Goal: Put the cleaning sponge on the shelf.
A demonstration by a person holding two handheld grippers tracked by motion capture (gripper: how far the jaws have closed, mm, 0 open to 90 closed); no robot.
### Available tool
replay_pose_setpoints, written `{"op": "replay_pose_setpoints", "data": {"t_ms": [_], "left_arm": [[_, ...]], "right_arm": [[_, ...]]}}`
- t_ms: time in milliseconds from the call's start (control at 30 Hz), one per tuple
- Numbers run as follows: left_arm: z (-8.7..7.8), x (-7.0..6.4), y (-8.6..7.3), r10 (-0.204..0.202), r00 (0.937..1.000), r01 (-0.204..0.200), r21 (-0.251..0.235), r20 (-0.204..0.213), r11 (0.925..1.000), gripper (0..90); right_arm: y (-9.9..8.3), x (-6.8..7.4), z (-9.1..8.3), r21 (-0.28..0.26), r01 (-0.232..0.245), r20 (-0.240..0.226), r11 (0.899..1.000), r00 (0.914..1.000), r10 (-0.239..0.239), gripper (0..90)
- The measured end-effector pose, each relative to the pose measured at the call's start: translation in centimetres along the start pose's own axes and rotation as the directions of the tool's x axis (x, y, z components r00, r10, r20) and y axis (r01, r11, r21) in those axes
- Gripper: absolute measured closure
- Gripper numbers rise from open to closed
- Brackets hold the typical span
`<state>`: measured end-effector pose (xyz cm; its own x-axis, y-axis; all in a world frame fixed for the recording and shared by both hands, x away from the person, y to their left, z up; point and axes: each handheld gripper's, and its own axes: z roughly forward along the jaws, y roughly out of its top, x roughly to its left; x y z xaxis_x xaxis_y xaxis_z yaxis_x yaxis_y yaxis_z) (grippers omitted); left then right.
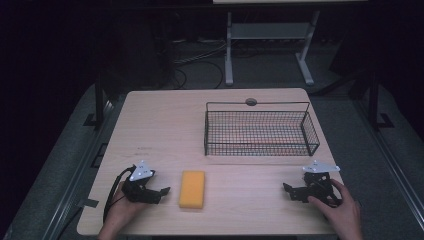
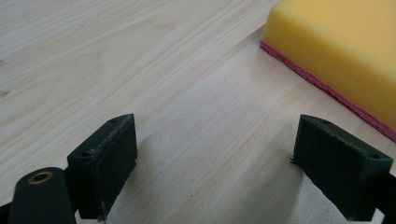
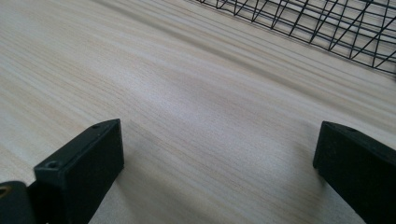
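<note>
High view: yellow sponge (image 1: 192, 189) lies flat on the wooden table (image 1: 170, 125), lower centre of frame, long side running up-down. Left gripper (image 1: 161, 192) sits lower left, just beside the sponge's left edge, not touching it, jaws pointing right toward it; person's left hand (image 1: 119, 212) holds it from below. Right gripper (image 1: 288, 190) is lower right, well apart from the sponge, jaws pointing left, held by the right hand (image 1: 342, 212). Black wire basket (image 1: 260, 131) stands upper centre-right, beyond both grippers.

Left gripper view: jaws spread wide w/ bare wood between them, nothing gripped. Sponge (image 2: 341, 56) fills upper right of frame, yellow top w/ a thin red layer along its bottom edge, near the right-hand jaw but apart from it.

Right gripper view: jaws also wide apart over bare tabletop, holding nothing. Basket mesh (image 3: 317, 25) crosses the upper right corner.
</note>
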<state>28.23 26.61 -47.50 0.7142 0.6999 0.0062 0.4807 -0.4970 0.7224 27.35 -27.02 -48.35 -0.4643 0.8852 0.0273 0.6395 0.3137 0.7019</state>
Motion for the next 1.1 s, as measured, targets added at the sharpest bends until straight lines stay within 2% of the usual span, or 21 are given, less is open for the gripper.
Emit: {"op": "replay_pose_setpoints", "data": {"t_ms": [333,467,567,667,833,867,967,1033,1067,1100], "left_arm": [[-0.3,-0.2,0.0,-0.007,0.9999,0.008,0.005,-0.01,1.0,15.0],[-0.4,-0.4,0.1,0.007,0.9999,-0.007,0.008,-0.013,0.9999,21.7],[-0.7,-0.3,0.3,0.013,0.9999,-0.013,0.009,-0.009,0.9999,28.8],[-0.9,-0.4,0.5,-0.005,1.0,0.005,0.012,0.007,0.9999,36.6],[-1.0,-0.3,1.4,-0.021,0.9989,0.019,0.043,0.042,0.9989,58.1],[-1.0,-0.3,1.8,-0.025,0.9985,0.023,0.054,0.048,0.9983,68.1],[-0.9,-0.4,2.2,-0.03,0.9979,0.027,0.057,0.057,0.998,76.1],[-0.7,-0.5,2.6,-0.018,0.9978,0.013,0.079,0.064,0.9968,82.1],[-0.6,-0.5,2.7,-0.018,0.9976,0.012,0.087,0.066,0.9961,89.0],[-0.6,-0.5,2.9,-0.015,0.9971,0.008,0.097,0.074,0.9953,89.0]], "right_arm": [[0.0,0.0,0.0,0.0,0.0,0.0,1.0,1.0,0.0,1.2],[0.0,0.0,0.0,0.001,0.0,0.0,1.0,1.0,0.0,1.2],[0.0,0.0,0.0,0.001,0.0,0.0,1.0,1.0,0.0,1.2],[0.0,0.0,0.0,0.001,0.0,0.0,1.0,1.0,0.0,1.2],[0.0,0.0,0.0,0.001,0.0,0.0,1.0,1.0,0.0,1.2],[0.0,0.0,0.0,0.001,0.0,0.0,1.0,1.0,0.0,1.2],[0.0,0.0,0.0,0.001,0.0,0.0,1.0,1.0,0.0,1.2],[0.0,0.0,0.0,0.001,0.0,0.0,1.0,1.0,0.0,1.2],[0.0,0.0,0.0,0.001,0.0,0.0,1.0,1.0,0.0,1.2],[0.0,0.0,0.0,0.001,0.0,0.0,1.0,1.0,0.0,1.2]]}}
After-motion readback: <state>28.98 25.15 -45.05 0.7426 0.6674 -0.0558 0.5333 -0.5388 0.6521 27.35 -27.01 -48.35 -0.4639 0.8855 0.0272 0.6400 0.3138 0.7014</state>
